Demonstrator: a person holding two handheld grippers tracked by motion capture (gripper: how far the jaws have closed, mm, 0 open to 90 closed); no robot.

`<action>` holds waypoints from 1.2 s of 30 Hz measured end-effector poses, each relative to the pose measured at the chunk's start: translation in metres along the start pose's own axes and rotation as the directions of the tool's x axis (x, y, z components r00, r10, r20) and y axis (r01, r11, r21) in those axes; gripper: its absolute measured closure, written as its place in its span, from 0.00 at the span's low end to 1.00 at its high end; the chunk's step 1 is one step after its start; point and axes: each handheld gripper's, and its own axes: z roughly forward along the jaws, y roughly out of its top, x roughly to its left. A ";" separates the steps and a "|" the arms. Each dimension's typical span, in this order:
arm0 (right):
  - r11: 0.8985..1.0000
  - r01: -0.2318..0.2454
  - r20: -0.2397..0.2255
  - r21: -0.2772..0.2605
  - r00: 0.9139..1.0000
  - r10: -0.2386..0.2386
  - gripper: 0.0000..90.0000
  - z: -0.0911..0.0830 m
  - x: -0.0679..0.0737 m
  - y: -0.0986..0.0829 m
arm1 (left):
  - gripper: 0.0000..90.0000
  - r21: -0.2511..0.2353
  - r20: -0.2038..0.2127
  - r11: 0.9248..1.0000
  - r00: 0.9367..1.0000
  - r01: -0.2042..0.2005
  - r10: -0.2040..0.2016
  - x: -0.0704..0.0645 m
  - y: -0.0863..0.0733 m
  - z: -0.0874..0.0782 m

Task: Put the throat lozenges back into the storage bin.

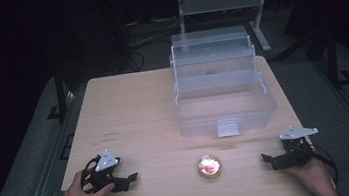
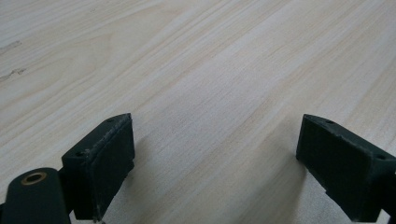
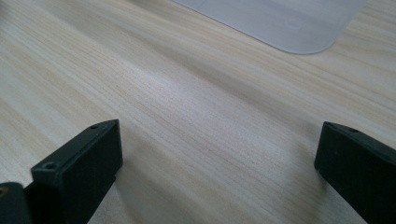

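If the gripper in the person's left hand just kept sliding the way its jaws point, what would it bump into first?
Probably the small round pink-topped object. The left gripper sits open on the table, jaws aimed across toward it, bare wood between. Its exact heading is hard to judge, so it might slide just past.

dim lab or test space — pale wooden table (image 1: 129,113), floor cables (image 1: 154,32), metal stand legs (image 1: 257,12)
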 end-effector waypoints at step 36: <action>0.996 0.057 0.012 0.069 0.998 -0.058 0.01 -0.023 0.005 0.021 | 0.12 -0.001 0.000 1.000 1.000 0.001 -0.001 0.000 0.000 0.000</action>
